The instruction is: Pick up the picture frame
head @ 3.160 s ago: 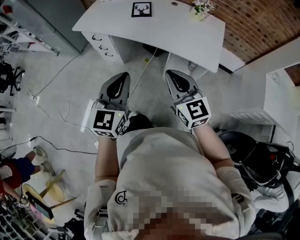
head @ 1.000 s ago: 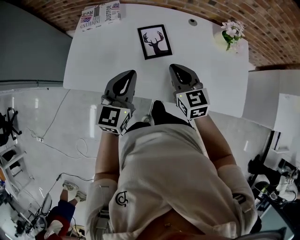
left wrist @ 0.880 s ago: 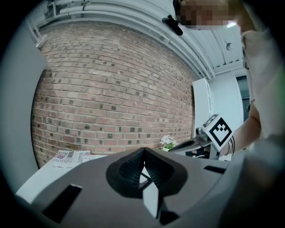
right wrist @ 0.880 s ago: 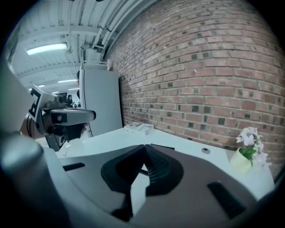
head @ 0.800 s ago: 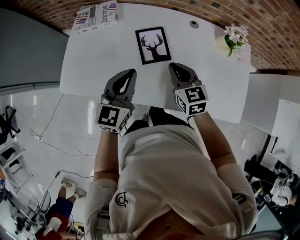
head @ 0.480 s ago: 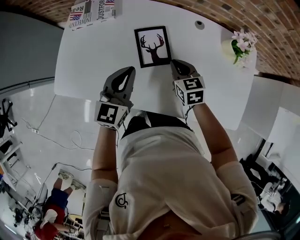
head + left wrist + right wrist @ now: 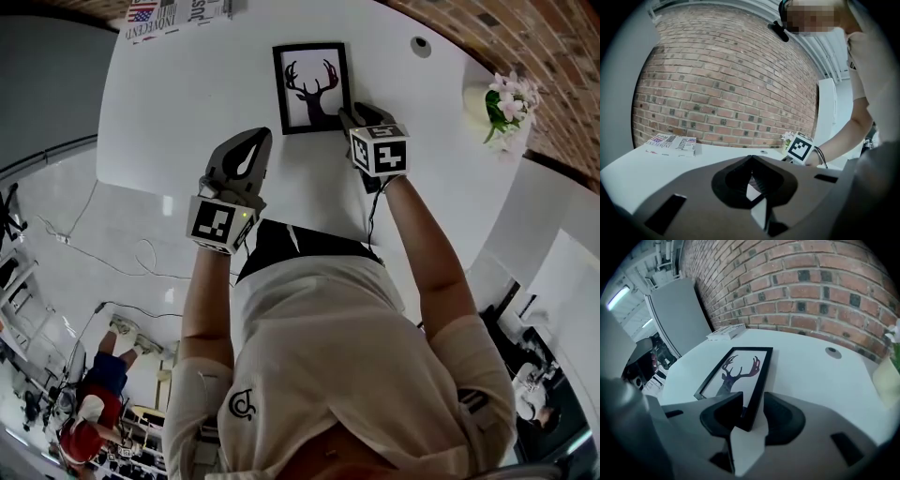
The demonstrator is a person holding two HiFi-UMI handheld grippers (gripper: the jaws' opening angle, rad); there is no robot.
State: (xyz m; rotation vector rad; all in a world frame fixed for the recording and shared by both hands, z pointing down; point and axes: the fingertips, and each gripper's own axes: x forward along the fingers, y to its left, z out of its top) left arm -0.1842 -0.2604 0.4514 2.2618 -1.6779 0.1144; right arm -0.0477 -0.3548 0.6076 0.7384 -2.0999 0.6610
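Observation:
A black picture frame [image 7: 312, 87] with a deer silhouette lies flat on the white round table [image 7: 187, 94]. My right gripper [image 7: 349, 116] points steeply down at its near right corner. In the right gripper view the jaws are opening and that corner of the frame [image 7: 736, 376] sits between them; the right gripper [image 7: 752, 416] has a gap beside the frame's edge. My left gripper [image 7: 253, 142] hovers shut and empty over the table, left of the frame. In the left gripper view the left gripper [image 7: 751, 161] has its tips together.
A folded newspaper [image 7: 164, 11] lies at the table's far left edge. A pot of pink flowers [image 7: 502, 98] stands at the right and a round cable hole [image 7: 420, 43] lies beyond the frame. A brick wall [image 7: 726, 84] runs behind the table.
Both grippers have moved forward over the table. The right one has dropped and tipped down onto the frame's near right corner; the left one has come in lower beside it.

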